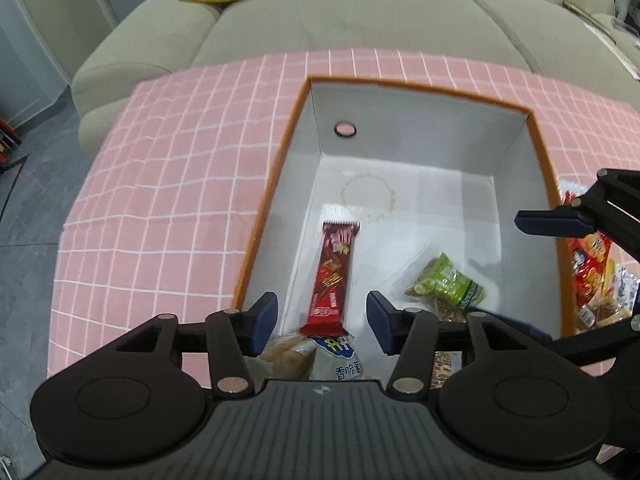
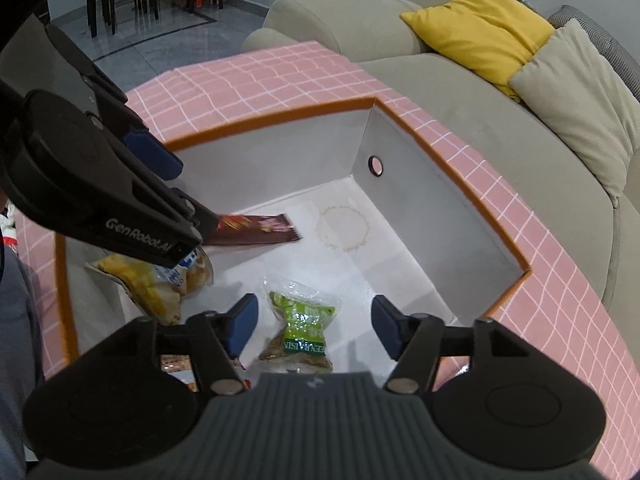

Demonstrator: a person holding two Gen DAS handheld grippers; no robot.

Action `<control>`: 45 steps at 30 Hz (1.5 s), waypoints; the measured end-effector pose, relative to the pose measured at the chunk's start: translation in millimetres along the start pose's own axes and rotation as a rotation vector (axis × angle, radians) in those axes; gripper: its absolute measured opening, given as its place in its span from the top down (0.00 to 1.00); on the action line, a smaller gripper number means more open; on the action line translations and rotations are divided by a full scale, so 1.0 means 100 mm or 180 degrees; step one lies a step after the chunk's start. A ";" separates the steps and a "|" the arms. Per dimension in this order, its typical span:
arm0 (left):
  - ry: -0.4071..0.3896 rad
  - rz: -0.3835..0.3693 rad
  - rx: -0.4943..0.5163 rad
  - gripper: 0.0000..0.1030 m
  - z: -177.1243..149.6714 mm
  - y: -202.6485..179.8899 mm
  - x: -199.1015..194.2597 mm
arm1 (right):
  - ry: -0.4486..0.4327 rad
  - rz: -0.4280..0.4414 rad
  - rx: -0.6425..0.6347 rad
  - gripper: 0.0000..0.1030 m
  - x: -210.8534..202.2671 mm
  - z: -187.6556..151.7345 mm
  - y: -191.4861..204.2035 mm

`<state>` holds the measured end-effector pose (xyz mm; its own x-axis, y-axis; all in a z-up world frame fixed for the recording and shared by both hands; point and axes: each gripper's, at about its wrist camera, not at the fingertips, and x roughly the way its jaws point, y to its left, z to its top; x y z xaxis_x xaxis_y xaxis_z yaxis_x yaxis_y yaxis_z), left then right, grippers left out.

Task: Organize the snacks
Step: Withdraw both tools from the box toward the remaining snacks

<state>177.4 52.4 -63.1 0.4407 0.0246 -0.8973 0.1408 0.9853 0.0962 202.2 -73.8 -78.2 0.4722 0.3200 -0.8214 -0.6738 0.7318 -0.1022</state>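
Pink checked cloth (image 1: 168,184) over table, sofa (image 1: 320,28) behind. Orange-rimmed box (image 1: 276,168) holds red bar (image 1: 332,272), green packet (image 2: 306,322). Left gripper (image 1: 322,322), right gripper (image 2: 312,328) both spread, empty. Risk: lowered finger snags wrapper, drags snack.

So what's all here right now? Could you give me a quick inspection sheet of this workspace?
Surface: pink checked tablecloth.
Job's things: orange-rimmed box holding red snack bar, green raisin pack, chip bag; more snacks outside the box.
Clutter: ring stain on box floor.
Grippers: left gripper and right gripper both open, empty, above the box.
Cables: nothing seen.
Surroundings: beige sofa, yellow cushion.
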 end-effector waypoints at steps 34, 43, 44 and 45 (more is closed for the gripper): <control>-0.0977 -0.0470 -0.0491 0.37 -0.91 -0.91 -1.06 | -0.0783 -0.0691 0.1205 0.17 -1.43 -1.51 -0.09; -0.0792 -0.0644 -0.0193 0.37 -1.19 -1.34 -0.90 | -0.0469 -0.0844 0.1696 0.17 -1.40 -2.19 -0.17; -0.0770 -0.0653 -0.0163 0.37 -1.21 -1.38 -0.88 | -0.0431 -0.0845 0.1724 0.17 -1.40 -2.24 -0.18; -0.0747 -0.0671 -0.0132 0.37 -1.22 -1.43 -0.86 | -0.0390 -0.0854 0.1747 0.17 -1.40 -2.29 -0.19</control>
<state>11.0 -70.1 -52.8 0.5989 -0.2156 -0.7713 0.2166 0.9708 -0.1032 19.2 -270.5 -90.0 0.6683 0.1250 -0.7334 -0.1477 0.9885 0.0339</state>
